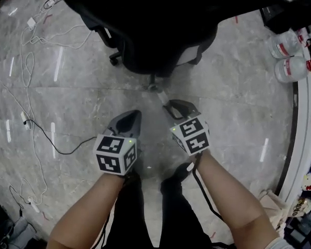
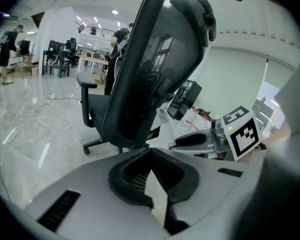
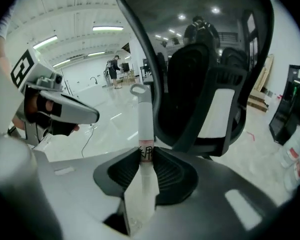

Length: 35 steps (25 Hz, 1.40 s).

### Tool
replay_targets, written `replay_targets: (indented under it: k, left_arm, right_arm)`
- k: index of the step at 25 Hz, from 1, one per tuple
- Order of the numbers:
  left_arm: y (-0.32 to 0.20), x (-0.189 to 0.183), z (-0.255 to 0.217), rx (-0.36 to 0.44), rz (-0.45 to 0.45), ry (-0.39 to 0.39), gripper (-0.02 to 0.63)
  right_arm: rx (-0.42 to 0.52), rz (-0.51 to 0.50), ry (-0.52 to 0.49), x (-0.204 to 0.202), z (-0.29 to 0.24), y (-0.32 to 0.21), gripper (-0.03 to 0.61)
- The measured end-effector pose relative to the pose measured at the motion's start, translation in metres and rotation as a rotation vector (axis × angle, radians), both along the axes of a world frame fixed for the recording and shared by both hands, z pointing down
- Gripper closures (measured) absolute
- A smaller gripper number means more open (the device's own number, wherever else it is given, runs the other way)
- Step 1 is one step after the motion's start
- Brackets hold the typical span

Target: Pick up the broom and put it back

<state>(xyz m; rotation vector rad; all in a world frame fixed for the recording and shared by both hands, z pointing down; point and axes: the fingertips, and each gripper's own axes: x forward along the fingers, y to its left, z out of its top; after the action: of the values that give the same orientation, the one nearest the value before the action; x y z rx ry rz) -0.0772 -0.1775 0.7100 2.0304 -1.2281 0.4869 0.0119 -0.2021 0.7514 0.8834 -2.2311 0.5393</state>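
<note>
The broom shows only as a white handle [image 3: 143, 118] with a ring at its end and a label with writing. It stands up between the pads of my right gripper [image 3: 145, 156], which is shut on it. In the head view the right gripper [image 1: 172, 106] points at the chair base, the thin handle [image 1: 159, 93] poking out ahead of it. My left gripper [image 1: 130, 116] hangs beside it on the left, jaws together with nothing between them [image 2: 151, 154]. The broom's head is out of sight.
A black office chair [image 1: 145, 30] stands right in front of both grippers. White and black cables [image 1: 28, 71] trail over the grey floor at left. Two water bottles [image 1: 286, 44] and a curved white ledge [image 1: 300, 139] lie at right. The person's black-trousered legs are below.
</note>
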Motion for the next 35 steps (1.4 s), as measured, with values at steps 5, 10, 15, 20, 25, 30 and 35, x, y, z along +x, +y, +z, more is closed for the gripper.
replay_targets:
  k: [5,10,15,20,25,30,35]
  left_arm:
    - [-0.012,-0.013,-0.088,0.054,-0.012,-0.013,0.609]
    - [-0.009,-0.019,-0.152,0.074,-0.019,-0.017,0.609]
    - [-0.011,-0.025,-0.209,0.114,0.004,-0.045,0.609]
    - [-0.003,-0.016,-0.256,0.141,-0.007,-0.027,0.609]
    - [0.025,0.006,-0.308,0.167,0.023,0.008,0.609]
    - [0.015,0.039,-0.399,0.274,0.039,0.052,0.609]
    - [0.020,0.087,-0.506,0.404,0.101,0.127,0.609]
  right_arm:
    - [0.068,0.064,-0.032,-0.005,-0.087,-0.038,0.488]
    - [0.079,0.167,-0.032,-0.003,-0.127,-0.077,0.486]
    - [0.078,0.247,-0.060,-0.002,-0.167,-0.104,0.483]
    - [0.085,0.270,-0.099,0.004,-0.215,-0.101,0.479]
    - [0.127,0.303,-0.152,0.028,-0.291,-0.046,0.474]
    - [0.225,0.356,-0.194,0.075,-0.403,0.002,0.479]
    - [0.362,0.372,-0.257,0.111,-0.533,0.045,0.483]
